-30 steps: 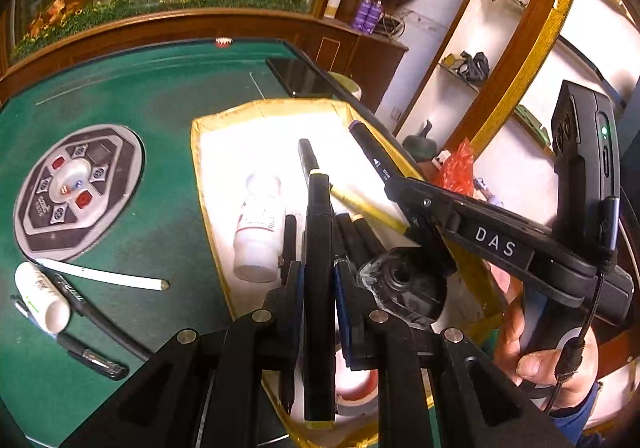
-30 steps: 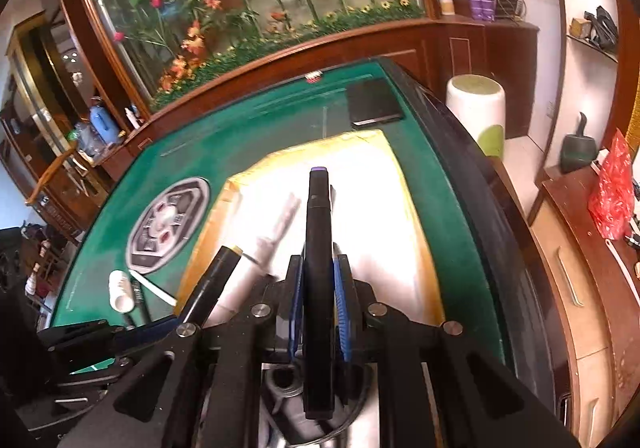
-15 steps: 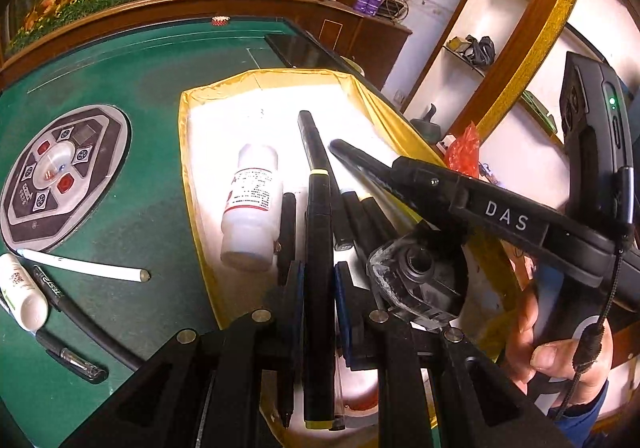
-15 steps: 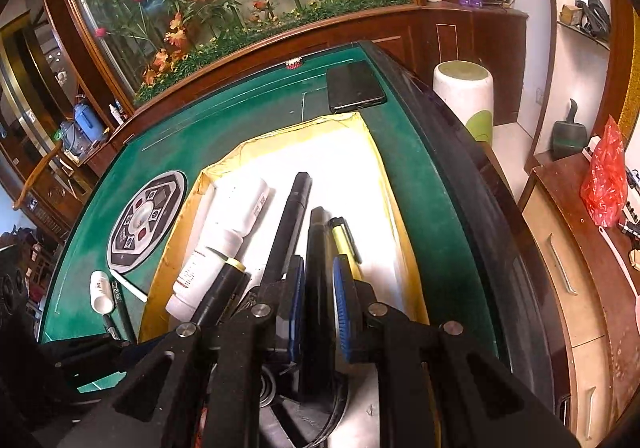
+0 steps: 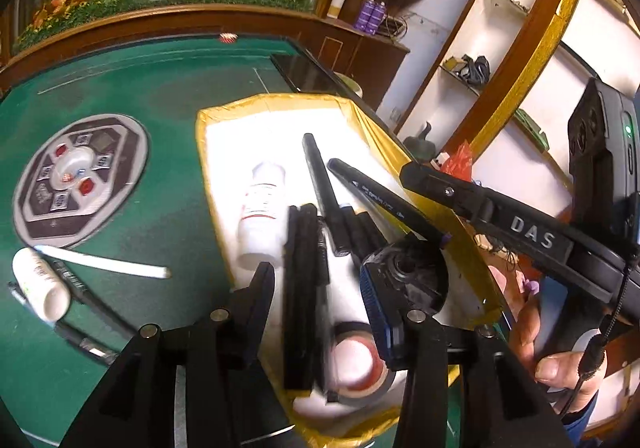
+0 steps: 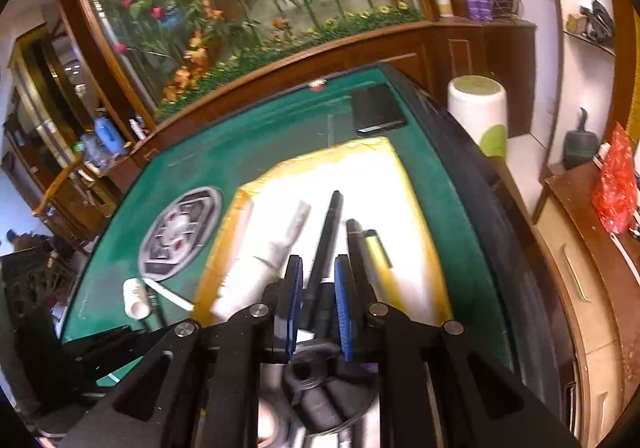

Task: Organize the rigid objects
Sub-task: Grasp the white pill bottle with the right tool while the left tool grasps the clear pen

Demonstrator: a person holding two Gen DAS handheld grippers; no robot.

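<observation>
Left wrist view low and close over the near end of the yellow-edged tray (image 5: 404,163), facing the table's far edge, right wrist view higher, facing the same way — both share the tray (image 6: 420,207), green table (image 5: 160,87) and its round centre panel (image 6: 180,232).

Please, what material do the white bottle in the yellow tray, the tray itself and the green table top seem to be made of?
White bottle: probably plastic, opaque with a dull sheen and a printed paper-like label.
Yellow tray: its walls look like glossy yellow tape or film, wrinkled; the floor is matte white, maybe foam or card.
Table top: likely felt or similar cloth, matte green without glare.
</observation>
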